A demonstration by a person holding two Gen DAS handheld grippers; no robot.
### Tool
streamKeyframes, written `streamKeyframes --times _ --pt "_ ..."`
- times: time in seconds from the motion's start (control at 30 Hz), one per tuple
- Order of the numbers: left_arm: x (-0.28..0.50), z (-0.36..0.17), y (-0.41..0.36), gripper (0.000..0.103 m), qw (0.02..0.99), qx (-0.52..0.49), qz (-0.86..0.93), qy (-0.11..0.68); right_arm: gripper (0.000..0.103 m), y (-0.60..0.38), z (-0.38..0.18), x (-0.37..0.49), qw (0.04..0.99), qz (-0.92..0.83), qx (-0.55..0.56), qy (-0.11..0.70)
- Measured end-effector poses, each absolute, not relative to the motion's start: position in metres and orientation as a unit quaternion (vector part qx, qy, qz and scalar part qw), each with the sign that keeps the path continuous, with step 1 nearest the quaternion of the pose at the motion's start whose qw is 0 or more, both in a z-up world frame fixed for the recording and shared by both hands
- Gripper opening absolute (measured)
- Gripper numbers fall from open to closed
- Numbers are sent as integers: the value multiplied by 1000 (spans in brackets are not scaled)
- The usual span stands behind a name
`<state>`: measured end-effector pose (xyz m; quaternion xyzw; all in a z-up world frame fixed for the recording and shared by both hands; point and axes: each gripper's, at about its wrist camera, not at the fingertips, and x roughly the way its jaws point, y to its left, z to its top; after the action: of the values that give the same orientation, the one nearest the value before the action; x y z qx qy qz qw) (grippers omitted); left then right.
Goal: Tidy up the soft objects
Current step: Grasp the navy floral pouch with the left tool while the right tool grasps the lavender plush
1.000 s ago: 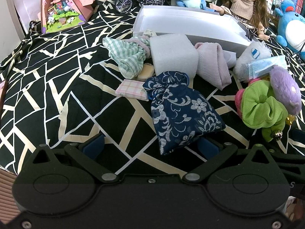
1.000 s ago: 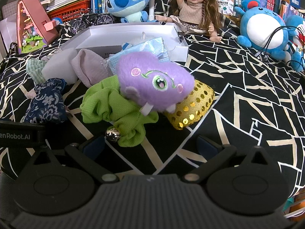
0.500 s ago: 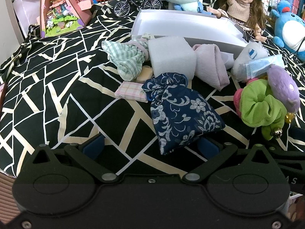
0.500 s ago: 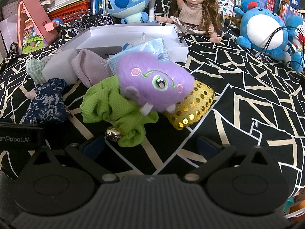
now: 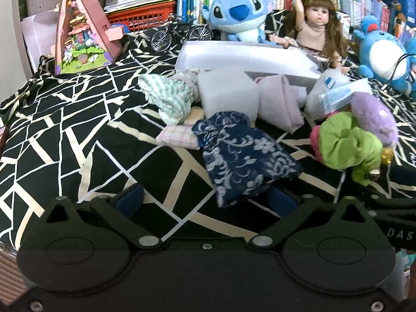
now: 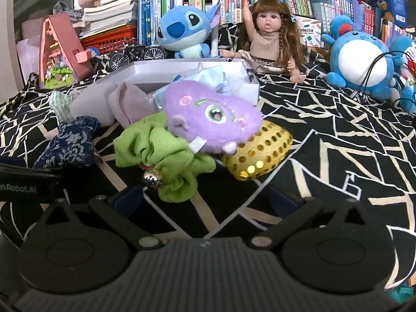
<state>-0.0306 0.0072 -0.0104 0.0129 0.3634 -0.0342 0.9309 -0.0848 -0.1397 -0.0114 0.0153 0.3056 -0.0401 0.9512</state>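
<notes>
Both grippers hung low over the pile: your left gripper (image 5: 205, 200) was closing its fingers around the near end of the blue flowered pouch (image 5: 244, 156) without pressing it yet, so you needed to seat the pads on its thick middle, while the right gripper (image 6: 205, 199) stood open before the green scrunchie (image 6: 161, 153). Everything lay on a black quilt (image 5: 78, 119) with pale lines, the white box (image 5: 241, 57) behind the pile, then plush toys, a doll and crowded bookshelves.
</notes>
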Motion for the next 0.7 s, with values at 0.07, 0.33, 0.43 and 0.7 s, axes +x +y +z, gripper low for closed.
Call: streamKeyframes --times 0.07,0.33,0.43,0.7 --pt "-34 -4 7 89 935 18 -47 352 100 -145 -8 -90 955 -41 24 293" --pt "-57 24 0 71 956 31 -86 278 82 -144 18 -109 973 -22 6 229" --pt "-56 32 3 67 954 -7 -114 277 74 -145 27 -110 978 -19 19 208" --pt "-48 27 2 74 950 -23 -111 292 74 -155 38 -85 980 -21 4 199"
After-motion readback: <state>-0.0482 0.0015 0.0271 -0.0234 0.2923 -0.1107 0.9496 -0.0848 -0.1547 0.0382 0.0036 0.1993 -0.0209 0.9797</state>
